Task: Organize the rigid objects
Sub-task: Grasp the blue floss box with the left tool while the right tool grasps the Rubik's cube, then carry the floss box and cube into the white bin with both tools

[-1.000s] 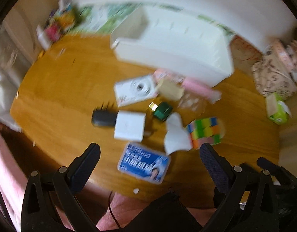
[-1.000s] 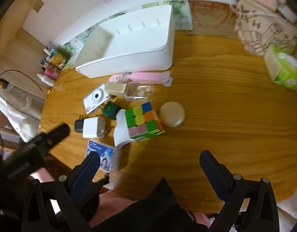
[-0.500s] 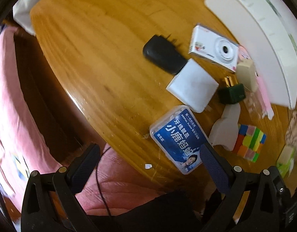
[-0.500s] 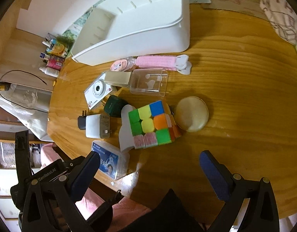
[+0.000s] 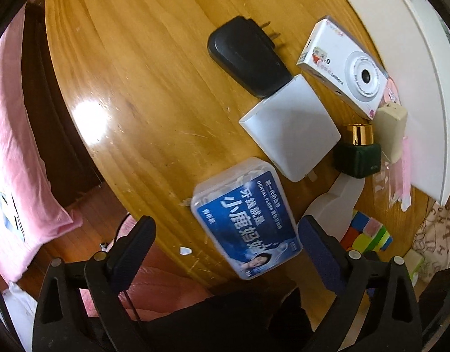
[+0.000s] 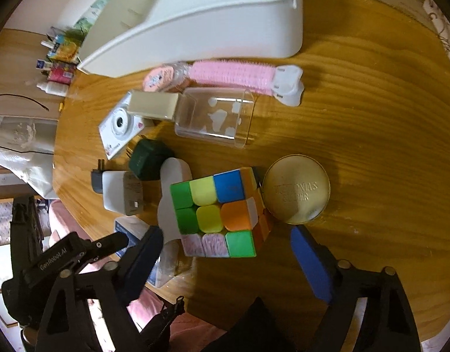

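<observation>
Both my hand-held grippers dropped toward worktop [image 5: 131, 94], jaws just closing a little, nothing gripped yet. Left hand-held gripper [image 5: 225, 243] straddles blue floss box [image 5: 245, 217], near worktop edge. Right hand-held gripper [image 6: 228, 252] frames cube [image 6: 219, 211], beside gold tin [image 6: 297, 189]. Two pickups look imminent; white organiser [image 6: 195, 20] sits beyond cube.

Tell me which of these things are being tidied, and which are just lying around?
Being tidied: blue-labelled plastic floss box, multicoloured puzzle cube, white compact camera, white slotted organiser bin.
Lying around: pink cloth, green tissue pack, small bottles.
</observation>
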`<action>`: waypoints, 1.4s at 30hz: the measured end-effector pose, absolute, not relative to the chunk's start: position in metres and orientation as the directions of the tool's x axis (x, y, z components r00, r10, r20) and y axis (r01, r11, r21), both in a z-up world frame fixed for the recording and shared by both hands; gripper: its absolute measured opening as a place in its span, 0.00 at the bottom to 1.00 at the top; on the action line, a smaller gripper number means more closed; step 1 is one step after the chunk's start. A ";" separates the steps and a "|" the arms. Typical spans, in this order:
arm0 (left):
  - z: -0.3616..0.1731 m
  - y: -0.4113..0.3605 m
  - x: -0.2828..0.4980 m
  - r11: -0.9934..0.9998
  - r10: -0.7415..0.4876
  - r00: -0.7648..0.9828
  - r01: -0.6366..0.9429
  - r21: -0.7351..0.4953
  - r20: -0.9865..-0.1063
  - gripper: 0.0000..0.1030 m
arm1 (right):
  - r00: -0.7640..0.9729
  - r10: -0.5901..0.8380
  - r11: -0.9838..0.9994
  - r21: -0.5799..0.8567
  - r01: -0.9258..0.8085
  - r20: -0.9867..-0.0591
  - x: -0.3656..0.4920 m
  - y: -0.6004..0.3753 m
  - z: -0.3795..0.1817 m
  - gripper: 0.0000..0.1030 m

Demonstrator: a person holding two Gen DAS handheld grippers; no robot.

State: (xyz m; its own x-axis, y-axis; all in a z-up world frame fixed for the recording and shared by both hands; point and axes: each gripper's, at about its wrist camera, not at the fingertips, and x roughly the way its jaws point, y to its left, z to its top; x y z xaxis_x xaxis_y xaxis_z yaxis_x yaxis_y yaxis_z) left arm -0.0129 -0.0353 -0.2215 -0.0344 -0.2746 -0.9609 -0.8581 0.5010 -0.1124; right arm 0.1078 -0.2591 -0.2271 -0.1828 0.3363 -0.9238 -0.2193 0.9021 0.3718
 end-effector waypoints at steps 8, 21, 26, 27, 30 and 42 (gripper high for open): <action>-0.250 -0.031 -0.018 0.445 -0.344 -0.042 -0.887 -0.123 -0.938 0.82 | -0.230 0.319 0.894 0.373 -0.249 -0.919 0.114 -0.251 -0.237 0.67; -0.258 -0.026 -0.015 0.433 -0.408 -0.044 -0.889 -0.151 -0.912 0.69 | -0.203 0.335 0.893 0.379 -0.244 -0.920 0.113 -0.257 -0.232 0.63; -0.249 -0.031 -0.023 0.438 -0.390 -0.003 -0.880 -0.183 -0.921 0.69 | -0.166 0.344 0.894 0.376 -0.241 -0.924 0.108 -0.258 -0.222 0.62; -0.243 -0.033 -0.019 0.441 -0.384 0.004 -0.878 -0.187 -0.923 0.69 | -0.158 0.345 0.895 0.375 -0.241 -0.925 0.106 -0.260 -0.219 0.62; -0.233 -0.034 -0.023 0.459 -0.355 0.036 -0.864 -0.208 -0.934 0.68 | -0.124 0.357 0.895 0.377 -0.240 -0.926 0.100 -0.265 -0.209 0.62; -0.180 -0.047 -0.024 0.585 -0.265 0.186 -0.749 -0.311 -0.946 0.68 | 0.097 0.377 0.890 0.331 -0.314 -0.921 0.066 -0.281 -0.152 0.61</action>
